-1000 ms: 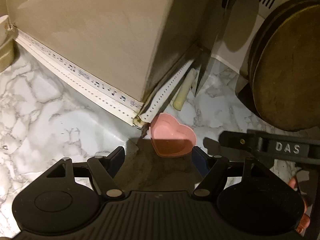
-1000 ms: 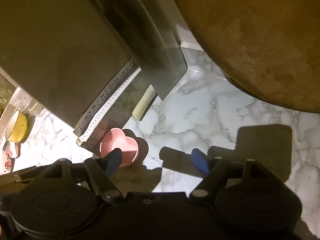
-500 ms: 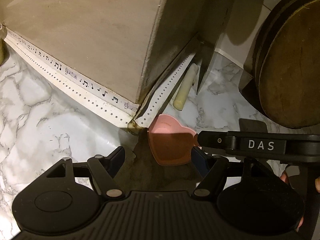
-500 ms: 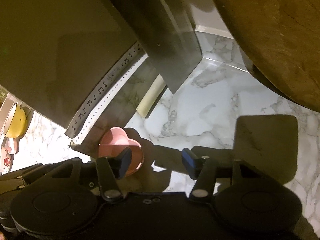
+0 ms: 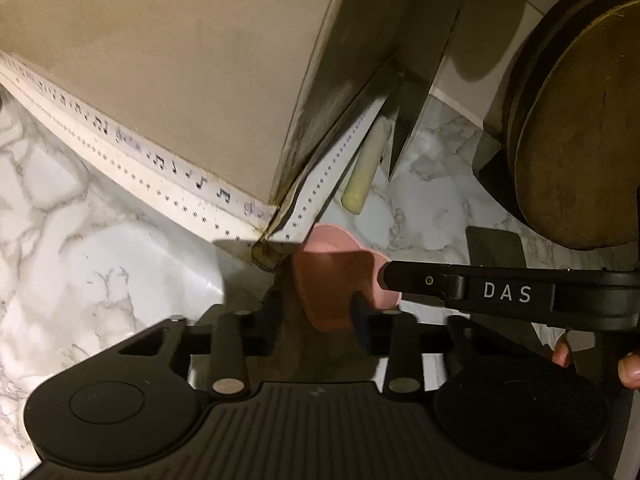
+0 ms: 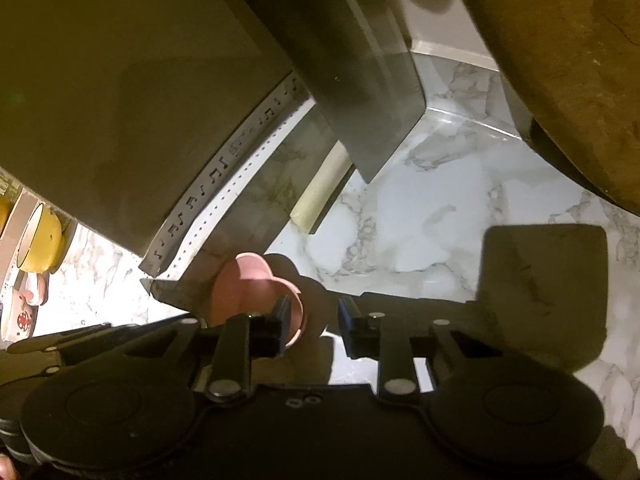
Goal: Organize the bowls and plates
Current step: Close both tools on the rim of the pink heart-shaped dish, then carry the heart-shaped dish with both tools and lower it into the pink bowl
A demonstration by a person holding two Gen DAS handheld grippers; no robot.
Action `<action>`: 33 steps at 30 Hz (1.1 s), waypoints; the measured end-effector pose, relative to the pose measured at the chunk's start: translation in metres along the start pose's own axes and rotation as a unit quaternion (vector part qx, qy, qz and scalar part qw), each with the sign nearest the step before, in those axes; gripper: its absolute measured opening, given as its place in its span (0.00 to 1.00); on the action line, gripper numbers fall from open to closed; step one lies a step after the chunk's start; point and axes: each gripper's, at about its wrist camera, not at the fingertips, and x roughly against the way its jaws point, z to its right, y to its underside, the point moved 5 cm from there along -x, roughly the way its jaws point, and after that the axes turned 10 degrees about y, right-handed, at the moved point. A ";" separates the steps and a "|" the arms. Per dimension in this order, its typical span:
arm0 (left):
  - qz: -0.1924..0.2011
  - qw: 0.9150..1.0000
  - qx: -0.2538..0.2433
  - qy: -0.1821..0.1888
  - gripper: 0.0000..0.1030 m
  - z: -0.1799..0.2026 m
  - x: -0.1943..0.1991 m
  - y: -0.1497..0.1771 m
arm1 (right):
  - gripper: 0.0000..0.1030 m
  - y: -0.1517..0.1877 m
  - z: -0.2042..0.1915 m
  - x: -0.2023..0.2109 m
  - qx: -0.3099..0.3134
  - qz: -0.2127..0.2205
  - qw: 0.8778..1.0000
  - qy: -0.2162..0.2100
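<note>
While 1 pink heart bowl (image 5: pixel 332 276) is straddled by 2 just-closing jaw pairs, left gripper (image 5: pixel 316 312) contact cannot be told and right gripper (image 6: pixel 314 320) is still gapped; closure is best completed evenly before lifting.

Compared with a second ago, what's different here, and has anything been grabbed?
Both grippers have come down to the pink heart bowl. The jaws of the left gripper and the right gripper have just been closing, and each now straddles part of the bowl's rim; no firm pinch shows yet. The bowl, the cream stick and the round wooden board stayed put.
</note>
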 end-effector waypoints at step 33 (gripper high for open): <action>0.007 0.999 -0.044 0.026 0.08 0.030 0.072 0.019 | 0.03 0.030 -0.019 0.080 0.022 0.042 0.999 0.006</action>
